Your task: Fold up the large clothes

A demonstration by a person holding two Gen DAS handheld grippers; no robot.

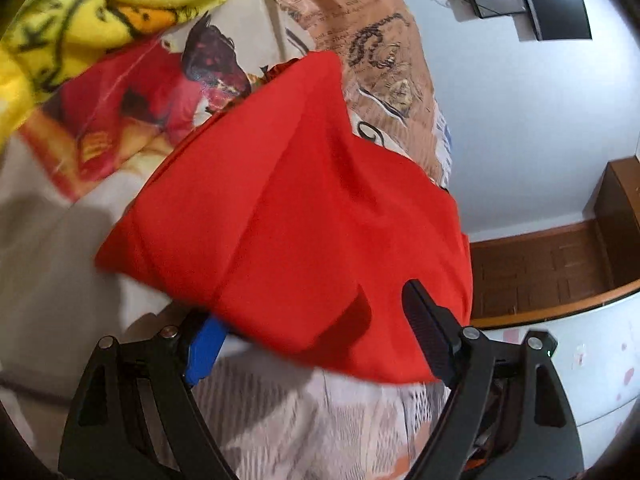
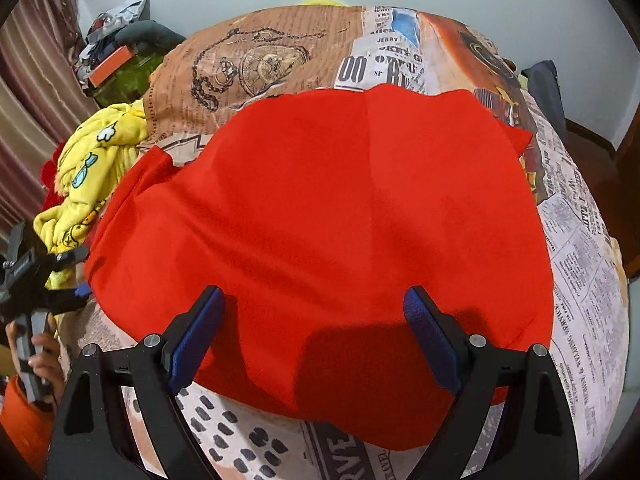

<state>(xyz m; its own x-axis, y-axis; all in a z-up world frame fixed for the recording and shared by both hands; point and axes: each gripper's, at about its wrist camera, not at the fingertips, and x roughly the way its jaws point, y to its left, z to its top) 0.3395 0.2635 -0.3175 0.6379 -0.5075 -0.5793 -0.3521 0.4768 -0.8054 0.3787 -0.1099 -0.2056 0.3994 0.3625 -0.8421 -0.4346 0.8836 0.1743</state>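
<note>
A red garment (image 1: 300,216) (image 2: 340,208) lies folded and spread over a bed covered by a newspaper-print sheet (image 2: 256,64). My left gripper (image 1: 316,312) is open at the garment's near edge: its blue-padded finger (image 1: 204,348) sits partly under the cloth, while the other finger (image 1: 424,328) is in front of it. The right wrist view shows that same gripper (image 2: 80,273) at the garment's left edge, held by a hand (image 2: 40,356). My right gripper (image 2: 314,292) hovers open over the garment's near part with nothing pinched between its pads.
A crumpled yellow patterned blanket (image 1: 120,0) (image 2: 92,184) lies beside the garment. Clutter (image 2: 116,60) is piled at the bed's far left, by a curtain (image 2: 24,100). Past the bed's edge are a white wall and wooden floor (image 1: 540,272). An orange sleeve (image 2: 20,420) shows at lower left.
</note>
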